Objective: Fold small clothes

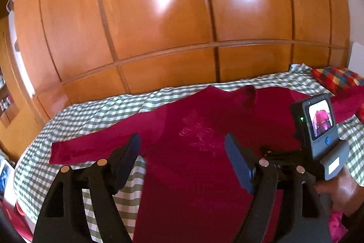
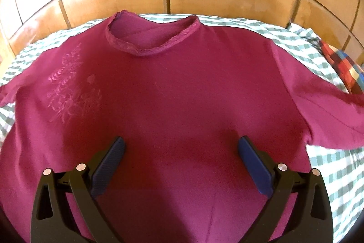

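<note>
On the checked bedsheet (image 2: 329, 165) the magenta long-sleeved top (image 2: 182, 88) lies spread flat, unfolded; left gripper (image 1: 182, 152) and right gripper (image 2: 182, 152) both gape wide, empty; all folds remain.

The left hand-held gripper (image 1: 182, 147) hangs above the red sweater (image 1: 193, 163), jaws wide apart, nothing between its fingers (image 1: 130, 147). It is angled gently downward over the sweater's near part. The right hand-held gripper (image 2: 181, 147) is tipped more steeply down over the sweater's middle, jaws also spread with nothing between them. The person's right hand (image 1: 341, 193) grips its handle at the sweater's right side.
</note>
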### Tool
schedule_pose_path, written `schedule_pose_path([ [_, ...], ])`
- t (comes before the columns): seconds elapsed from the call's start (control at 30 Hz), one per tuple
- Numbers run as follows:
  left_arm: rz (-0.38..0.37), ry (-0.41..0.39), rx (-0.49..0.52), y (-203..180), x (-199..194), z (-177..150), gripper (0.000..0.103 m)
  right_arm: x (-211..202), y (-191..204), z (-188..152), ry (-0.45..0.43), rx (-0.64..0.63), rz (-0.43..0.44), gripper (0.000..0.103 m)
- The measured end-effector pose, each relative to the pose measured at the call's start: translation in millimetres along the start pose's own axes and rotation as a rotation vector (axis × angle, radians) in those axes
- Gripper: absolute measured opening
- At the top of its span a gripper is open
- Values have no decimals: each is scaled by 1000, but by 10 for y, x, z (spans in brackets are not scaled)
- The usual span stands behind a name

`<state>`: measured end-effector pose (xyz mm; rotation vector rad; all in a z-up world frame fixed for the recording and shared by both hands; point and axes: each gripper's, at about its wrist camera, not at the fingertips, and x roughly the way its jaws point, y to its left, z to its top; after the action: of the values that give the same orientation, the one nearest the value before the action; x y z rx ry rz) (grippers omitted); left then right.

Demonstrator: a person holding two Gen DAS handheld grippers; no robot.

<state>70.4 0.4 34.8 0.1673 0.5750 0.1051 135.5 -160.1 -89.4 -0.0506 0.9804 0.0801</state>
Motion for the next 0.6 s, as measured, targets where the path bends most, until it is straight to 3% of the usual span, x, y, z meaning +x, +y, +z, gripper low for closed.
schedule_pose_path([
  [0.47, -11, 14, 75, -307, 30, 40, 79, -517, -776, -399, -29, 177, 15, 99],
  [0.6, -14, 16, 90, -373, 58, 51, 81, -595, -1123, -490, -23, 283, 7, 99],
])
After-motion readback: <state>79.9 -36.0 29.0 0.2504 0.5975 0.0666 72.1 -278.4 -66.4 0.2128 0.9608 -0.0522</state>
